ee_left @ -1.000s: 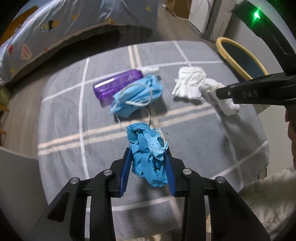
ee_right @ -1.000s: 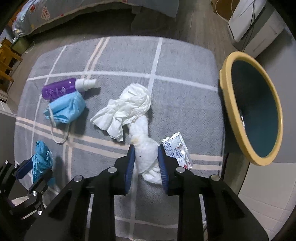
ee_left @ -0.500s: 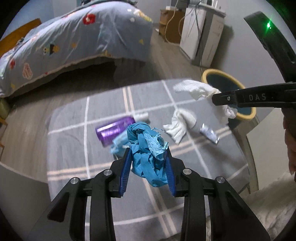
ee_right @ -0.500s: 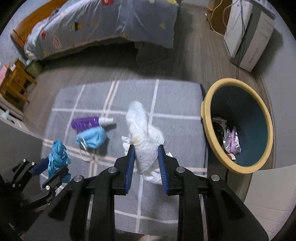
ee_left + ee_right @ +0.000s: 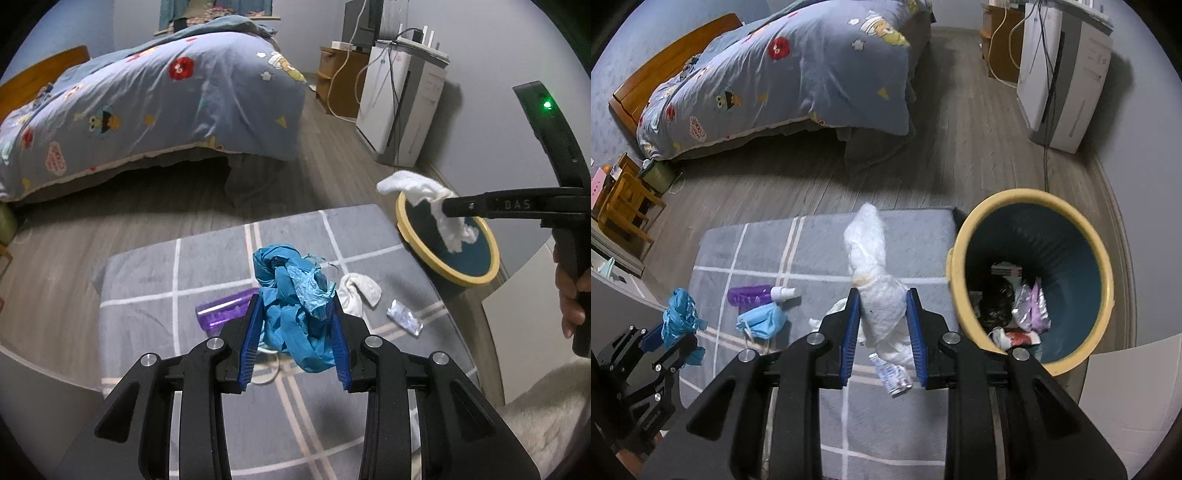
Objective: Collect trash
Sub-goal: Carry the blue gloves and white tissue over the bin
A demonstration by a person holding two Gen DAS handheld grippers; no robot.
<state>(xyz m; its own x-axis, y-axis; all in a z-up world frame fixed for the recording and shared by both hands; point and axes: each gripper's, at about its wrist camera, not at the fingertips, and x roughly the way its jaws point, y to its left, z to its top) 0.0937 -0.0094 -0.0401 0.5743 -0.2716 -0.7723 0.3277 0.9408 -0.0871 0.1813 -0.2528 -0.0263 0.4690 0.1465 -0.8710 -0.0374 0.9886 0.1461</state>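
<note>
My left gripper (image 5: pixel 295 325) is shut on a crumpled blue wad (image 5: pixel 291 295) and holds it high above the grey rug (image 5: pixel 147 280). My right gripper (image 5: pixel 882 325) is shut on a white tissue wad (image 5: pixel 875 284), held up just left of the yellow-rimmed bin (image 5: pixel 964 236). In the left wrist view the right gripper (image 5: pixel 448 206) holds the tissue (image 5: pixel 424 188) over the bin's (image 5: pixel 480 280) rim. On the rug lie a purple bottle (image 5: pixel 750 295), a blue face mask (image 5: pixel 762 319), another white tissue (image 5: pixel 360 293) and a small foil packet (image 5: pixel 404 317).
The bin holds several wrappers (image 5: pixel 1030 310). A bed with a patterned blue duvet (image 5: pixel 147 110) stands beyond the rug. A white appliance (image 5: pixel 402 107) with cables stands against the right wall. Wooden furniture (image 5: pixel 624 206) is at the far left.
Both grippers have risen well above the rug with their wads. The right gripper has carried the white tissue towards the bin, leaving one tissue piece on the rug.
</note>
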